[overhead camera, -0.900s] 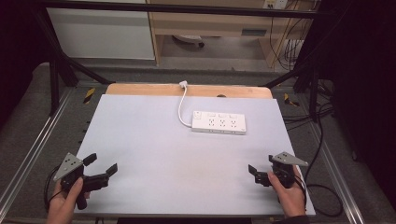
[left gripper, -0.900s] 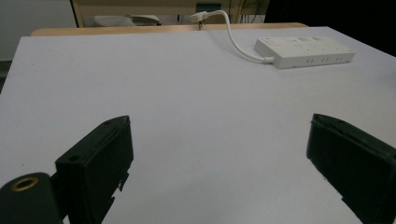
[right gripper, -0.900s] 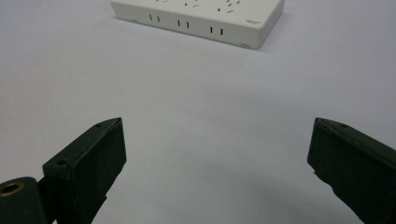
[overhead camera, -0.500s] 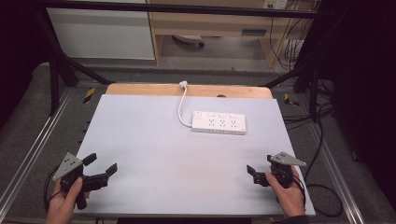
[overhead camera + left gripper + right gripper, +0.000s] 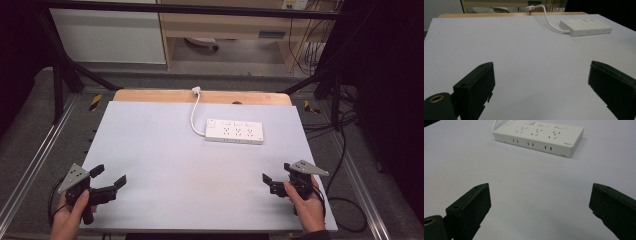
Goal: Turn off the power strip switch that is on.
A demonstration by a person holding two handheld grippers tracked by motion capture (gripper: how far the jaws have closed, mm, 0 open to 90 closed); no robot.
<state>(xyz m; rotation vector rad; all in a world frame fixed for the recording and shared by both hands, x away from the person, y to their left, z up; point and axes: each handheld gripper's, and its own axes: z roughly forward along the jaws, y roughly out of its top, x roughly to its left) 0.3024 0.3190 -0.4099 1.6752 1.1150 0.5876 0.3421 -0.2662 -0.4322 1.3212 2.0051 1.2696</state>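
- Holding my left gripper [image 5: 109, 181] and right gripper [image 5: 274, 181] wide apart, both empty.
- White plastic power strip [image 5: 234, 132] untouched on the pale grey table [image 5: 165, 150]; I judge all work remains.

White power strip [image 5: 234, 132] lying flat on the pale surface [image 5: 165, 150], sockets facing up, long side running across. Three groups of outlets in a row along its top, with a switch at the cord end and more slots along the near side wall. Its white cord [image 5: 194, 111] leaves the left end and curves away to a plug [image 5: 197, 90] at the far edge. It sits well ahead of the right gripper [image 5: 276, 176], slightly to that gripper's left, nothing touching it. From the left gripper [image 5: 109, 174] it lies far forward and off to the right. Both grippers are spread wide with bare surface between them.
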